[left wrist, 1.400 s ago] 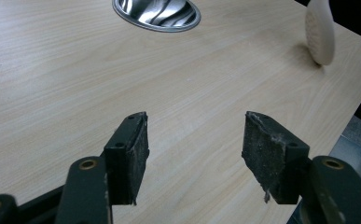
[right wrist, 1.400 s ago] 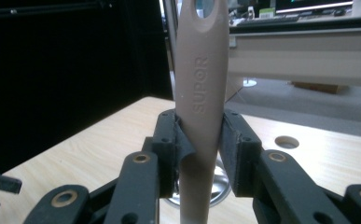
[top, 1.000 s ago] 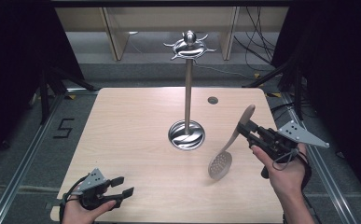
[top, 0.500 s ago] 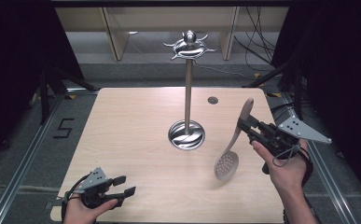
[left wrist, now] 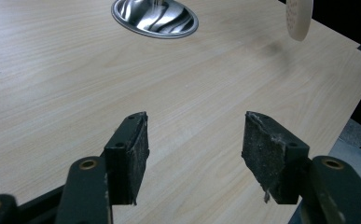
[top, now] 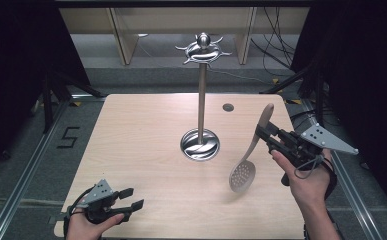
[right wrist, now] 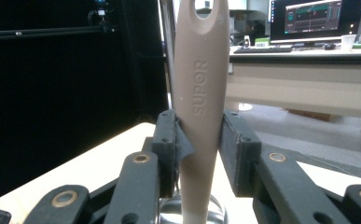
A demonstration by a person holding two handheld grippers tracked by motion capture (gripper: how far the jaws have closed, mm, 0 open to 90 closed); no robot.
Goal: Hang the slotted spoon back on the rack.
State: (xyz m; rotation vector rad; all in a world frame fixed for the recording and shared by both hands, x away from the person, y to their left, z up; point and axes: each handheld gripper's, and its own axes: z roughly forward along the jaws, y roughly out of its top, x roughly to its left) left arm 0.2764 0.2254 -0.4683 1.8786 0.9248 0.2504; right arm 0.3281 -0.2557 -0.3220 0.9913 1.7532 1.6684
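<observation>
We saw the jaws of the right gripper (top: pixel 265 134) pinching the handle of a beige slotted spoon (top: pixel 251 152), one pad on each side of it. In the right gripper view the spoon (right wrist: pixel 200 93) stood upright between the jaws, its handle stamped SUPOR and pierced by a hanging hole near the top. From the high view the spoon hung in the air at a slant, handle end up and away from us, its round perforated bowl lowest and clear of the table (top: pixel 146 135). The right hand (top: pixel 306 180) held that gripper over the table's right edge, the grey three-cornered plate pointing out to the right.

The jaws of the left gripper (top: pixel 131 199) stood spread apart with nothing between them; the left gripper view showed bare wood grain in the gap between the two worn pads (the right one frayed along its edge). The left hand (top: pixel 88 225) kept that gripper at the table's near left corner, well apart from the spoon.

Farther out, near the middle of the table, stood a metal stand (top: pixel 200 100): a shiny round base, a thin upright pole and a hooked crown on top. Its base (left wrist: pixel 155 18) also showed at the top of the left gripper view, with the spoon's bowl (left wrist: pixel 299 18) off to the right. A small dark round spot (top: pixel 227 107) marked the table behind the stand.
</observation>
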